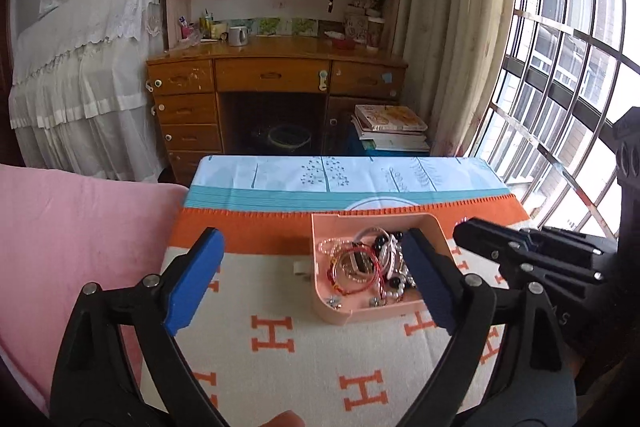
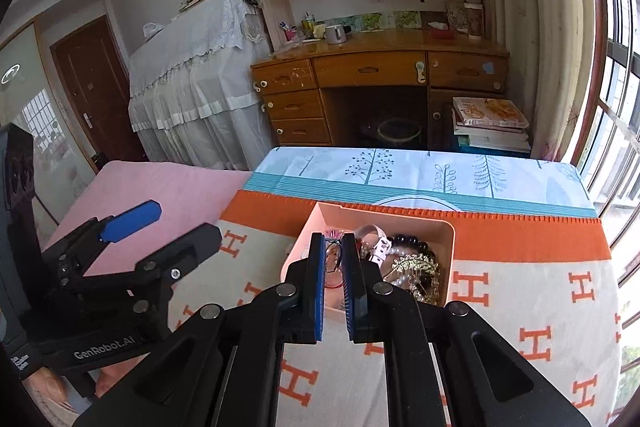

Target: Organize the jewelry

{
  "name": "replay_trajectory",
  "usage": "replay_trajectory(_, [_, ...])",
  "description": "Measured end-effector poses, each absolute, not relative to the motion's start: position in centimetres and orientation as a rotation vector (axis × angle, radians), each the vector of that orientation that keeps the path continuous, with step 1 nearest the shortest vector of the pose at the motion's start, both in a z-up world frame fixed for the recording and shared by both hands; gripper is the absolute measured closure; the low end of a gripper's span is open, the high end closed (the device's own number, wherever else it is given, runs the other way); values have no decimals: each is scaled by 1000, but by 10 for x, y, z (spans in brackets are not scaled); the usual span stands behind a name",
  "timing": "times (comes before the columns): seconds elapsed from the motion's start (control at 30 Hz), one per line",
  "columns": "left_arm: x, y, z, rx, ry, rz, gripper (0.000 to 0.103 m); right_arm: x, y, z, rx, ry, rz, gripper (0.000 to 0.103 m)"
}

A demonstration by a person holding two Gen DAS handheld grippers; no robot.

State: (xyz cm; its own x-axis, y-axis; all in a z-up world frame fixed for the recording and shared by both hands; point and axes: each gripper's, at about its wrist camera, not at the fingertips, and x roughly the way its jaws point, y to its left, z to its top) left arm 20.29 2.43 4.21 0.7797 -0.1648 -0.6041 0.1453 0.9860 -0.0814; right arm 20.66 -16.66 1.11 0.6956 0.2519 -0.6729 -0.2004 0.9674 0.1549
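Note:
A pink tray (image 1: 372,217) sits on the cream blanket with orange H letters (image 1: 272,339). It holds a tangle of jewelry: a red string bracelet (image 1: 356,269), black beads (image 2: 412,241), a pale watch strap (image 2: 376,239) and a gold-coloured piece (image 2: 416,265). My left gripper (image 1: 313,235) hangs above the near side of the tray, jaws wide open and empty; it also shows in the right wrist view (image 2: 176,223). My right gripper (image 2: 333,239) hovers over the tray's left part, blue pads close together with nothing between them. Its black tip (image 1: 464,233) shows to the right of the tray.
A small white object (image 1: 300,269) lies just left of the tray. A pink cushioned surface (image 1: 60,247) borders the blanket on the left. Beyond the table stand a wooden desk (image 1: 276,75), a stack of books (image 1: 390,131) and a barred window (image 1: 560,67).

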Motion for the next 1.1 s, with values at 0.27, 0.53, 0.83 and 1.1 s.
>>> replay_trajectory(0.27, [230, 21, 31, -26, 696, -141, 0, 236, -178, -19, 136, 882, 248, 85])
replay_trajectory(0.53, [229, 29, 17, -54, 736, -122, 0, 228, -188, -28, 161, 863, 223, 71])
replay_trajectory(0.83, [199, 20, 23, -26, 728, -132, 0, 194, -193, -11, 148, 812, 180, 67])
replay_trajectory(1.1, [149, 5, 2, -6, 774, -153, 0, 142, -205, -25, 131, 799, 120, 51])
